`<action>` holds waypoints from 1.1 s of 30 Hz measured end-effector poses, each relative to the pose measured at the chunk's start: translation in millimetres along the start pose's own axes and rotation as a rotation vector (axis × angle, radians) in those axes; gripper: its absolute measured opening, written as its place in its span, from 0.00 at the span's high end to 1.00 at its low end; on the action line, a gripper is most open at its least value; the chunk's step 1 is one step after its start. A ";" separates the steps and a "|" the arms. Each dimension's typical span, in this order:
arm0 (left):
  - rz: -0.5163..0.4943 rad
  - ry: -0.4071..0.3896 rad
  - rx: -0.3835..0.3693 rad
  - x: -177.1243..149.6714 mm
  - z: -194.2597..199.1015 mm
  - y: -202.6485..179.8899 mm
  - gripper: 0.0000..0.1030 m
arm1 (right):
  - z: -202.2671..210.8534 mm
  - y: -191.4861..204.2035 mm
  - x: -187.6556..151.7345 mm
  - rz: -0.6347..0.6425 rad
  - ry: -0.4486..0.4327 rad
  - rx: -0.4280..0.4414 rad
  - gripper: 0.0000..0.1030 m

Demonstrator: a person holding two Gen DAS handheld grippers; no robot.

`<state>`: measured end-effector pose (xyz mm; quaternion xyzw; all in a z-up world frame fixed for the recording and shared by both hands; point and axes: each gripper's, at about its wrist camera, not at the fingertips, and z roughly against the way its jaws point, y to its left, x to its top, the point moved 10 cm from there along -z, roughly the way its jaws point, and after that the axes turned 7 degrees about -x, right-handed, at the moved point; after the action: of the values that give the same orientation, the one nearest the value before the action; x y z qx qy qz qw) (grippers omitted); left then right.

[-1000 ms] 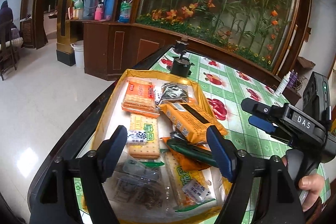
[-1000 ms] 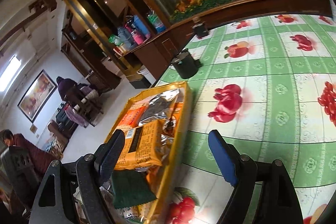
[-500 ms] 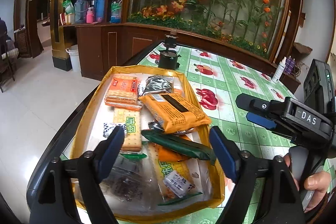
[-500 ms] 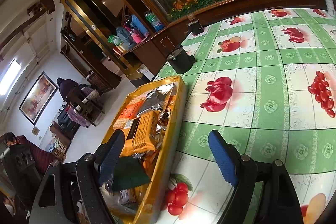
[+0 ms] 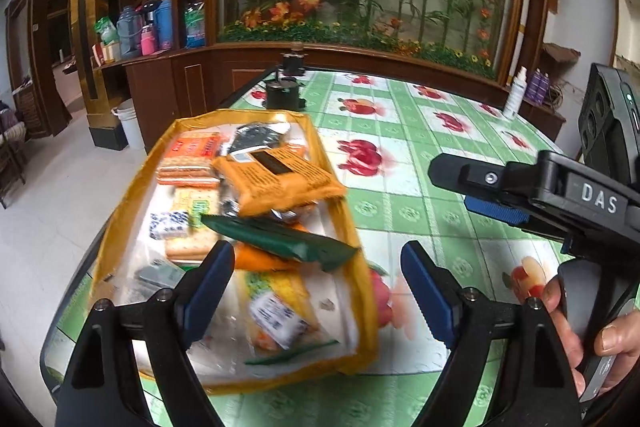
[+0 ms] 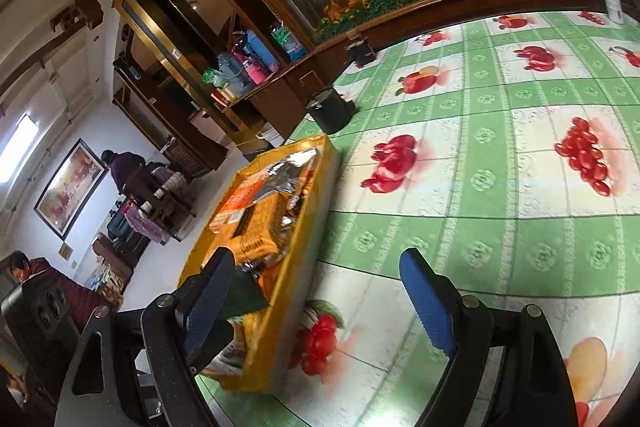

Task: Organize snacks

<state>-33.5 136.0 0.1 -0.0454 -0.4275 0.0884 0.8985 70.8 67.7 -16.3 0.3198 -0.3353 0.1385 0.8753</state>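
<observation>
While hovering, both my tongs gape wide, gripping nothing.
Left tongs (image 5: 316, 287) over the snack tray (image 5: 362, 223); right tongs (image 6: 316, 291) above the tabletop (image 6: 500, 147).

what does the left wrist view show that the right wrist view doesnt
Only the left wrist view shows the right gripper from outside, open and empty, with the hand holding it, plus the tray's near contents: the blue-and-white packet and the cracker packs.

Only the right wrist view shows people seated in the room at far left and a framed picture on the wall.

Both show the yellow tray, the orange packet, the dark green packet, the black pot and the fruit-print tablecloth.
</observation>
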 end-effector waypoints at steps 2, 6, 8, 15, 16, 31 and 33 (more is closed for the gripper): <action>-0.017 0.002 -0.001 -3.8 -0.5 -8.6 0.17 | 4.6 -6.0 -1.9 0.000 -0.006 -0.020 0.14; -0.068 0.007 0.010 -11.1 -3.8 -27.9 0.12 | 20.1 -22.7 -7.8 -0.012 -0.027 -0.059 0.14; -0.092 0.009 0.014 -13.9 -6.9 -36.5 0.12 | 27.2 -32.3 -10.0 -0.022 -0.035 -0.079 0.14; -0.141 0.024 0.014 -12.0 -20.5 -53.8 0.07 | 39.3 -57.0 -15.6 -0.041 -0.035 -0.135 0.14; -0.149 0.026 0.014 -11.8 -22.7 -55.7 0.05 | 39.2 -58.6 -16.4 -0.044 -0.031 -0.136 0.14; -0.196 0.086 0.077 -0.7 -59.1 -75.7 0.00 | 65.5 -107.7 -0.1 -0.081 -0.094 -0.284 0.14; -0.137 0.077 0.041 0.9 -57.5 -69.1 0.00 | 62.1 -107.3 -2.2 -0.084 -0.077 -0.278 0.14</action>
<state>19.9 68.1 -24.5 -0.0012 -0.3930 0.0337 0.9189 87.3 -54.1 -32.5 0.2143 -0.3711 0.0415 0.9026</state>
